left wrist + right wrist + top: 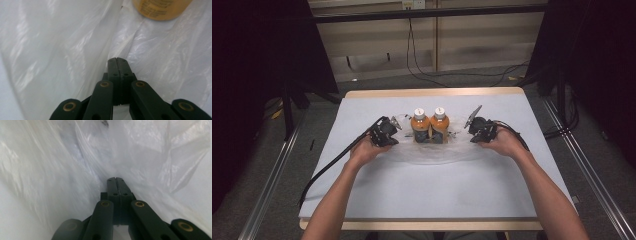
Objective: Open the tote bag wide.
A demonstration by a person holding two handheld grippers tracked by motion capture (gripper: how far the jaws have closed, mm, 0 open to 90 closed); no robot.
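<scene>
On the white-topped, wood-edged counter (pixel 437 195) lies a thin, clear, crinkled plastic bag (pixel 432 150), spread flat around the counter's middle. Two orange plastic bottles with white caps stand upright on it, touching side by side: the left bottle (pixel 420 126) and the right bottle (pixel 439 125).

The left tool (pixel 393 131) sits at nine o'clock from the bottles, just beside them, gripped by the person's left hand (pixel 366 150), its black cable trailing toward seven o'clock. In the left gripper view its two black jaws are pressed together with a fold of the plastic film (pixel 75 50) meeting their tips; whether film is pinched between them I cannot tell. An orange bottle's base (pixel 161 8) shows at one o'clock beyond the jaws.

The right tool (pixel 476 131) sits at three o'clock from the bottles, held by the right hand (pixel 504 142). In the right gripper view its jaws are likewise pressed together, with the bag's rumpled film (pixel 62 165) all around them.
</scene>
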